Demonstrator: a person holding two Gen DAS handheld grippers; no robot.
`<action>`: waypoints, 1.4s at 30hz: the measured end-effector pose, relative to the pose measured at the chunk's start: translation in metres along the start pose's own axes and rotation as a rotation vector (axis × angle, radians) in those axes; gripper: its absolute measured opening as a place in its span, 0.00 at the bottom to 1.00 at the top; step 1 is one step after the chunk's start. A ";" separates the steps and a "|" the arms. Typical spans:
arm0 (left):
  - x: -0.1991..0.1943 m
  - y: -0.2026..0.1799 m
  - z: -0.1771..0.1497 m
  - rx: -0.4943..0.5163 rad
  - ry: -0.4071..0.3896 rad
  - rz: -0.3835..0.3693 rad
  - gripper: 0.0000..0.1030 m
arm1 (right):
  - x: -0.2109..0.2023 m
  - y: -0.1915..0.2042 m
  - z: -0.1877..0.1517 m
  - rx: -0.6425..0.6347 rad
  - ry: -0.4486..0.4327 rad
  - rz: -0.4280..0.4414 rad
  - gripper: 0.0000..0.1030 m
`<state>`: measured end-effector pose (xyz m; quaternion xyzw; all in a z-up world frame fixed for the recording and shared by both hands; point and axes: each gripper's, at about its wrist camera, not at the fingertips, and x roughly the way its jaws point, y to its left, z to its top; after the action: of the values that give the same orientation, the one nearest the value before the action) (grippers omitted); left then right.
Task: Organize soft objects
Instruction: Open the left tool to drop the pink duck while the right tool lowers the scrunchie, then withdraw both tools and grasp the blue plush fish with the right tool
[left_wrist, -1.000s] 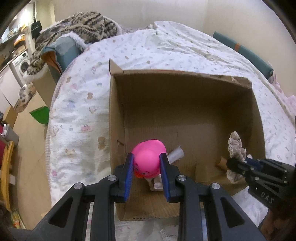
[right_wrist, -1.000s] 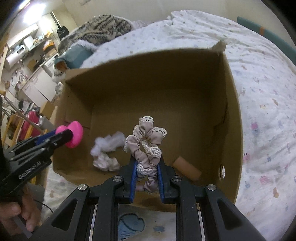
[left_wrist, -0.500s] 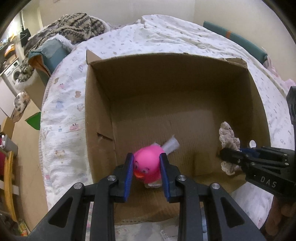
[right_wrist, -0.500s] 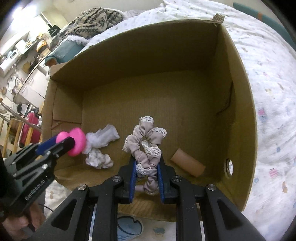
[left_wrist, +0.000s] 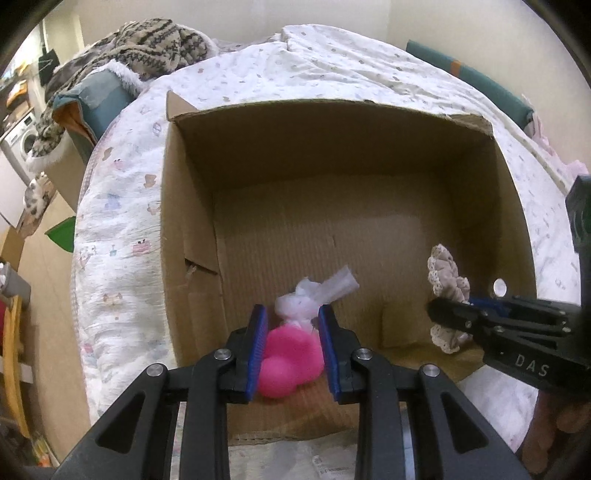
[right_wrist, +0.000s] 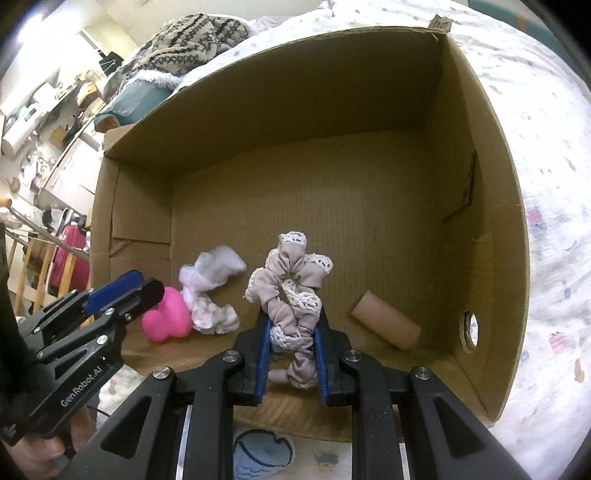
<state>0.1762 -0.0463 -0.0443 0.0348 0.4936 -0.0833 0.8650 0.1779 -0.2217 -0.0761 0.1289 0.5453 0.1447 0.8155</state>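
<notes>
Scrunchie (right_wrist: 291, 295) clamped in my right claw (right_wrist: 291, 354), pink squishy toy (left_wrist: 286, 363) pinched in my left claw (left_wrist: 293, 350), both inside the cardboard box (right_wrist: 480, 184); white cloth (right_wrist: 212, 291) at 12 o'clock from the toy.

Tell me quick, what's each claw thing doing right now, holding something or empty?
Left gripper: closed on the pink toy, low inside the cardboard box.
Right gripper: closed on the lace-trimmed scrunchie, also inside the box.

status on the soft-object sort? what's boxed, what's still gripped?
Done: white scrunchie and a cardboard tube lie on the cardboard box floor. In hand: left hand-held gripper grips the pink toy low in the box; right hand-held gripper grips the lace-trimmed scrunchie. Left: release both.
</notes>
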 end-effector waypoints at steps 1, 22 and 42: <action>0.000 0.001 0.001 -0.007 -0.001 0.000 0.25 | 0.000 0.000 0.000 0.001 0.000 0.005 0.21; -0.023 0.012 0.000 -0.047 -0.032 -0.011 0.58 | -0.023 -0.005 -0.001 0.044 -0.053 0.041 0.64; -0.076 0.053 -0.044 -0.251 -0.038 -0.028 0.65 | -0.043 0.005 -0.067 0.168 0.063 0.166 0.97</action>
<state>0.1099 0.0209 -0.0025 -0.0822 0.4840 -0.0335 0.8706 0.0997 -0.2302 -0.0623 0.2369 0.5681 0.1696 0.7697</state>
